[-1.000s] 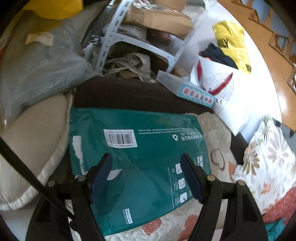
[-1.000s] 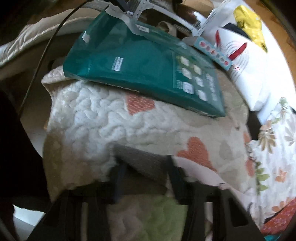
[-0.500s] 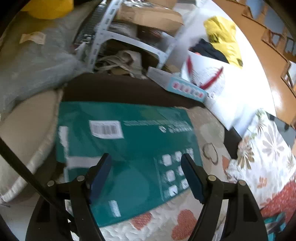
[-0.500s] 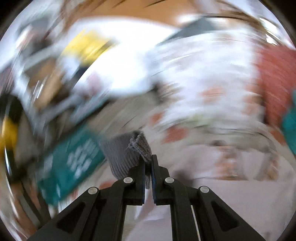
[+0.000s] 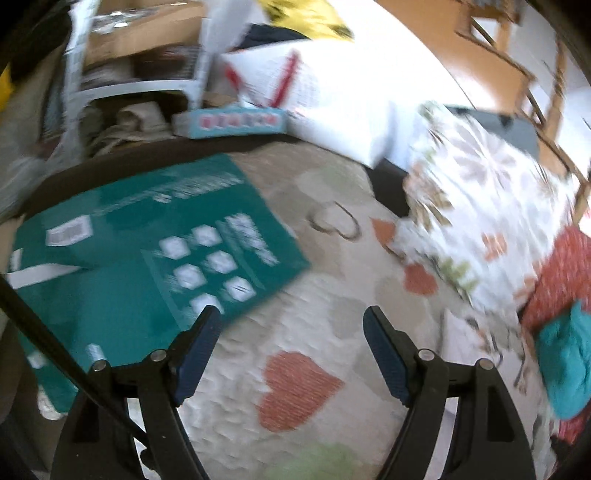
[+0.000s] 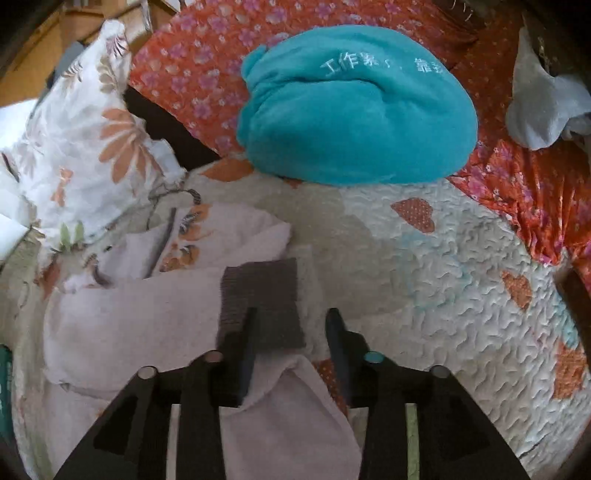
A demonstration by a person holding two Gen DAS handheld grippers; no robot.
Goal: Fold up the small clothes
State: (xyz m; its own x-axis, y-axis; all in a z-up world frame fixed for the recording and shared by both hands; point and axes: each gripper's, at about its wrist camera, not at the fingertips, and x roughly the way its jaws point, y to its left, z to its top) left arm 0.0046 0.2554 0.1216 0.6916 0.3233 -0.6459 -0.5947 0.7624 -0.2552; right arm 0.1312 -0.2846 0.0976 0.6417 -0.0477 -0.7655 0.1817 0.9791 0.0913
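A cream quilted bedspread with orange heart patches (image 6: 436,266) covers the bed. An orange-red floral sheet (image 6: 192,62) lies at its far side, with a white pillow printed with pale orange leaves (image 6: 85,140) to the left. Beyond the bed runs a glossy orange-brown wooden floor (image 5: 487,70), daylight glaring off white surfaces. A white metal shelf frame (image 5: 122,88) stands crammed with brown cardboard boxes (image 5: 140,33).
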